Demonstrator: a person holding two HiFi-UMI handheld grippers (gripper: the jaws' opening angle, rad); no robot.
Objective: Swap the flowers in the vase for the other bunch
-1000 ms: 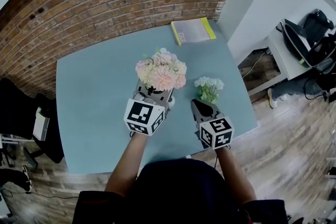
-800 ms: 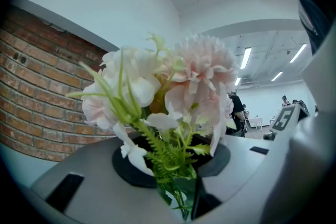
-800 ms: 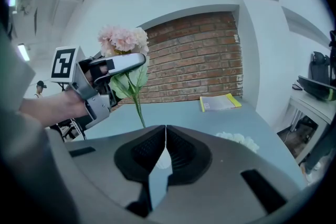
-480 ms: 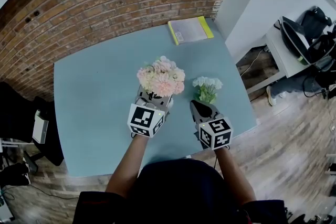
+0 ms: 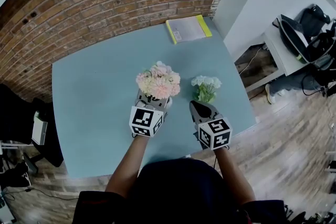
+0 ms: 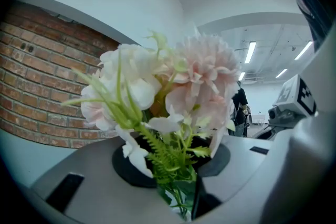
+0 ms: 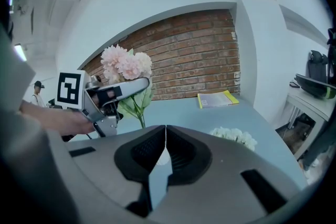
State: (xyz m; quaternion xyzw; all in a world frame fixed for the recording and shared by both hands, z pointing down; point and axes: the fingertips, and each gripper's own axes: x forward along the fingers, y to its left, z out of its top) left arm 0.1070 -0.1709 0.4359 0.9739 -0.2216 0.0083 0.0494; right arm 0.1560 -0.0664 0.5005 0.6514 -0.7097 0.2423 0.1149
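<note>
— Pink bunch sits lower now; left gripper pinches its stems.
— Looks light, floppy: grip stems low. Right gripper is closed, empty, near the white bunch on the table.

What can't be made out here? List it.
Stem ends of the pink bunch: head view, under the left tongs; right gripper view, behind the right tongs.
Lower stems of the white bunch: behind the right tongs, same two views.
Print on the booklet: too small everywhere.
</note>
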